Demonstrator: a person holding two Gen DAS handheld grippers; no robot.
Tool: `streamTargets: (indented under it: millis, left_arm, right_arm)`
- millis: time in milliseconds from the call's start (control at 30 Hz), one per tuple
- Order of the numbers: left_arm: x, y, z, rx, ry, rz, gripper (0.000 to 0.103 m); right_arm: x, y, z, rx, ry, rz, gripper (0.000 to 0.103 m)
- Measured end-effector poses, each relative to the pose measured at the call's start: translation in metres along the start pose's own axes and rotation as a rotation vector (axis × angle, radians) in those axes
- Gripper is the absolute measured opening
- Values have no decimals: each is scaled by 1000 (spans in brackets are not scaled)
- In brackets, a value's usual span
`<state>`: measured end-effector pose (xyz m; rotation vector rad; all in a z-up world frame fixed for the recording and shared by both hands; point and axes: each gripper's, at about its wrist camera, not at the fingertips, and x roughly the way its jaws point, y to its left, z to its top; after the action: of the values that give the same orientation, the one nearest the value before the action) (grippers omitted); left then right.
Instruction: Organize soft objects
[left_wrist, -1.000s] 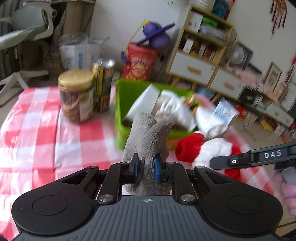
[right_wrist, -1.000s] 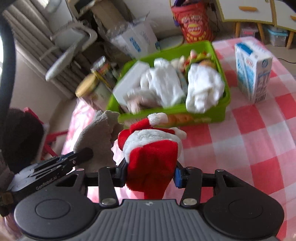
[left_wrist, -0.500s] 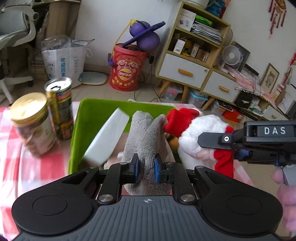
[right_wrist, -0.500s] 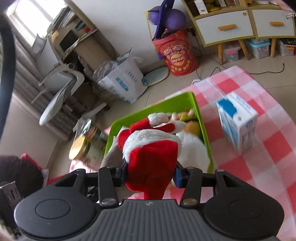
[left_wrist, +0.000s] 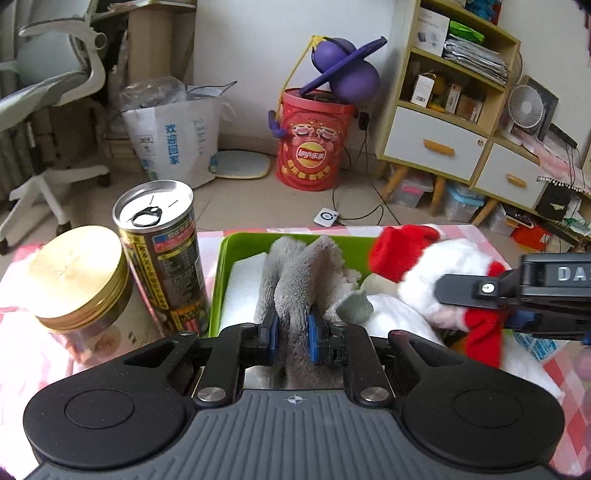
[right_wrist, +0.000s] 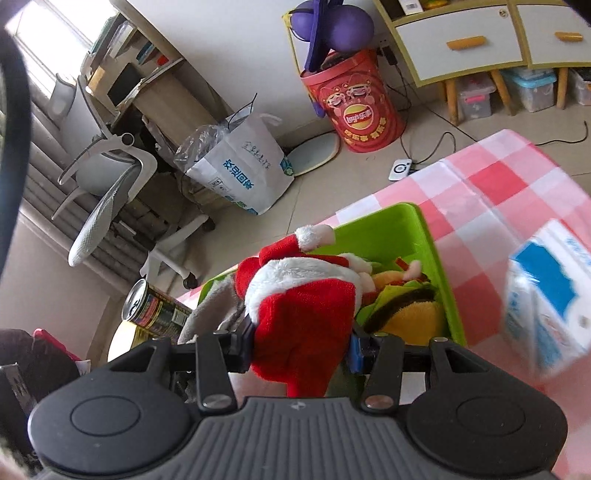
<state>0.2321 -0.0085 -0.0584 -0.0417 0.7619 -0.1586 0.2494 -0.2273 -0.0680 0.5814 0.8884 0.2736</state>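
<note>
My left gripper (left_wrist: 291, 334) is shut on a grey plush cloth (left_wrist: 295, 273) and holds it over the near left part of the green bin (left_wrist: 236, 240). My right gripper (right_wrist: 301, 341) is shut on a red and white Santa plush (right_wrist: 306, 295), held over the same bin (right_wrist: 428, 240). The Santa plush also shows in the left wrist view (left_wrist: 424, 266), to the right of the grey cloth. The bin holds a white block (left_wrist: 243, 288), white soft items and a burger-like plush (right_wrist: 406, 306).
A gold-lidded jar (left_wrist: 79, 273) and a tall can (left_wrist: 162, 251) stand just left of the bin on the red checked tablecloth (right_wrist: 498, 184). A blue and white carton (right_wrist: 546, 295) stands right of the bin. Beyond the table edge are a chair, bags and shelves.
Both grippers have moved forward with their plush items from in front of the bin to over it. The jar and can now sit close at my left.
</note>
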Motion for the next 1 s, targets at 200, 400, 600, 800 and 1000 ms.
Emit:
streamTargets:
  millis: [200,400,600,800,1000]
  left_arm:
    - [11,-11,1,64,-16,15,13]
    - [7,-3,1,27,-51,-37,21]
    - [-8,-2,0,24,-55,-73,44]
    - [-40,-15,-7,45,-63,-73,68]
    - [-83,-19,-27,-34,-5,-51,81]
  right_arm:
    - [19,8,3,-60,-6,-32,31]
    - [21,6,10,-74,14,-23,37]
    - [5,-2,17,-38,16,14,53]
    - [-28,0,15,-28,0,-6,54]
    - [-72,4,-7,-30,3,-18,56]
